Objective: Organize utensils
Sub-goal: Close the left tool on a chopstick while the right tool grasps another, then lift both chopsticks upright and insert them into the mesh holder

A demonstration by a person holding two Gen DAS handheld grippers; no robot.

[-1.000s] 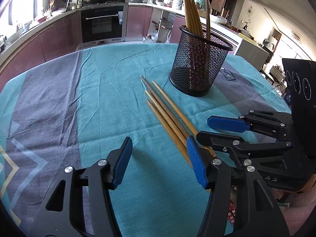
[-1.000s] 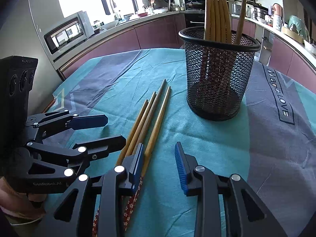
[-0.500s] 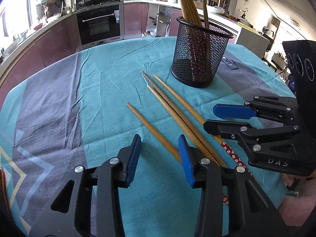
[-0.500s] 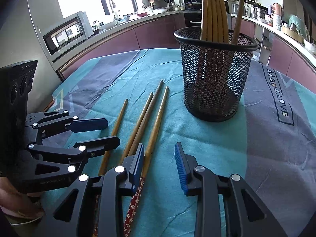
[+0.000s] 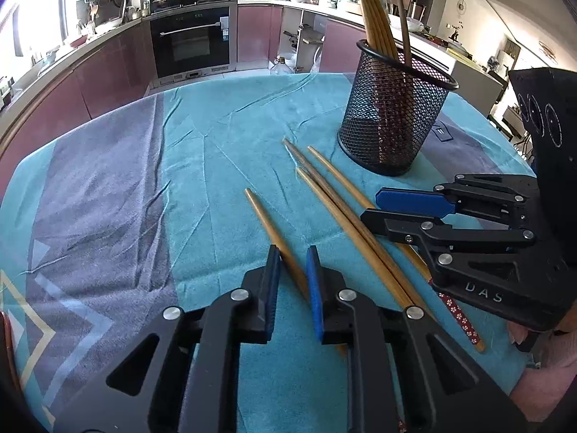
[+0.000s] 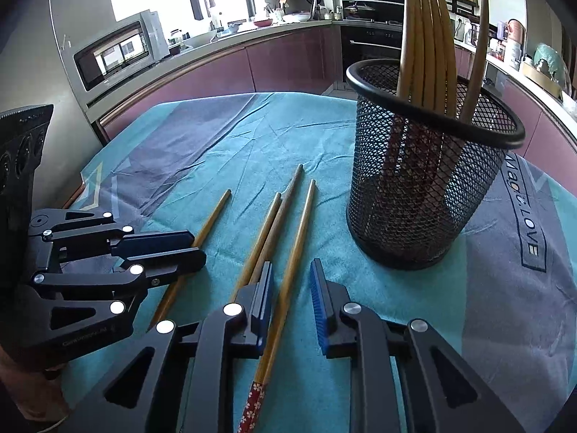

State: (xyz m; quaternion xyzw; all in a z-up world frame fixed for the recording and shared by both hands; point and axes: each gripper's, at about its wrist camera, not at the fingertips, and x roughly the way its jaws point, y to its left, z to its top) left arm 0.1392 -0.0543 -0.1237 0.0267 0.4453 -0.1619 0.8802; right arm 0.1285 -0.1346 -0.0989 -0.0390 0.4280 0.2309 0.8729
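Note:
Four wooden chopsticks lie on the teal tablecloth (image 5: 223,137). One lone chopstick (image 5: 263,216) lies apart on the left, between the blue pads of my left gripper (image 5: 293,281). Those jaws are closing, with a gap still showing beside the stick. In the right wrist view, the rightmost chopstick (image 6: 299,238), with a red flowered end, runs between the pads of my right gripper (image 6: 291,288). These jaws are also closing and not pressing on it. Two more chopsticks (image 6: 268,227) lie just left of it. The black mesh holder (image 6: 425,195) stands upright behind, with several chopsticks (image 6: 429,36) in it.
Each gripper shows in the other's view: the right gripper (image 5: 407,213) and the left gripper (image 6: 158,252). A person's hand (image 5: 541,342) shows at the lower right. Kitchen cabinets, an oven (image 5: 191,39) and a microwave (image 6: 119,54) ring the table.
One chopstick has been parted from the bundle and now lies to its left. My left jaws have narrowed around it. The right gripper's jaws have narrowed over the rightmost chopstick.

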